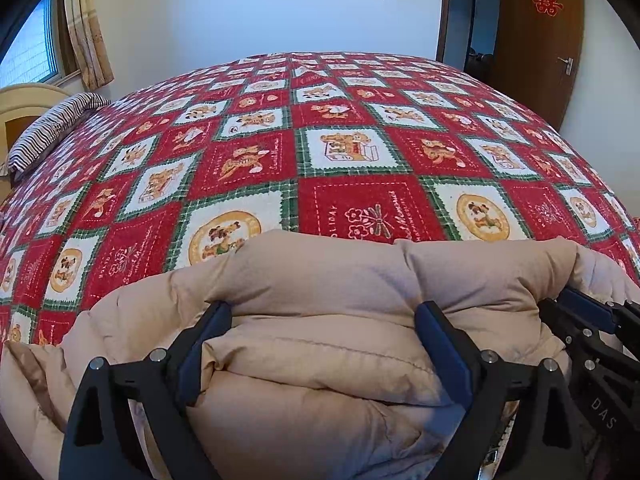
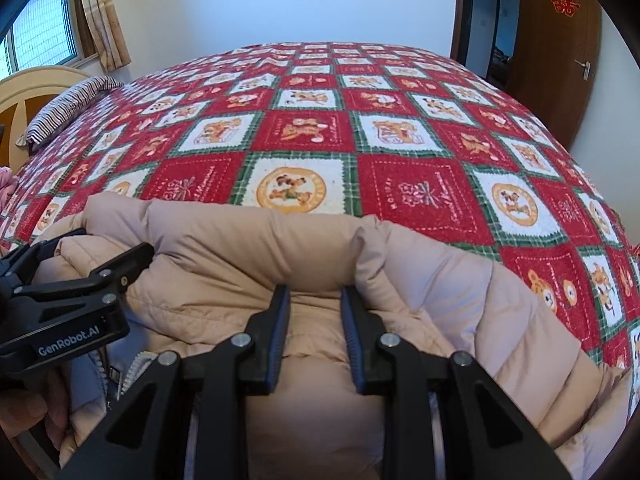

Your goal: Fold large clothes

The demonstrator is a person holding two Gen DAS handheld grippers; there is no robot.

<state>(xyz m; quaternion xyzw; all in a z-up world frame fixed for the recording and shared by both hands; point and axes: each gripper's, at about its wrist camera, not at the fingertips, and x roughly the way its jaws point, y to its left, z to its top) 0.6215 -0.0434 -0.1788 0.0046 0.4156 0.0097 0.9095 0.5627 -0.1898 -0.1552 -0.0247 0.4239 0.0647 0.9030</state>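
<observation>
- Left wrist view looks down across a bed covered by a red, white and green bear-print quilt (image 1: 340, 152), with a beige puffer jacket (image 1: 320, 276) bunched in folded layers at the near edge.
- The left gripper (image 1: 323, 316) has its two blue-padded fingers (image 1: 202, 352) set wide, one on each side of a thick stack of the jacket's padded layers; the fabric fills the gap and the pads press against its sides, so it grasps the jacket.
- At the right edge of that view the right gripper (image 1: 576, 304) shows side-on, its tips sunk into the same fold of the jacket.
- In the right wrist view the right gripper (image 2: 315, 292) has its fingers (image 2: 280, 320) narrowly apart, pinching a ridge of the puffer jacket (image 2: 440, 280) between the ribbed pads.
- The left gripper (image 2: 116, 250) appears at the left of that view, its fingers lying over the jacket's rolled top edge; a hand (image 2: 22, 412) holds its body below.
- A zipper (image 2: 134, 368) and a pale grey lining show at the lower left, where the jacket lies open beneath the left gripper.
- A striped pillow (image 1: 52, 128) rests at the far left of the bed by a cream headboard (image 2: 32, 92).
- Beyond the bed stand a white wall, a curtained window (image 2: 44, 32) on the left, and a brown door (image 1: 548, 40) bearing a red paper ornament on the right.
</observation>
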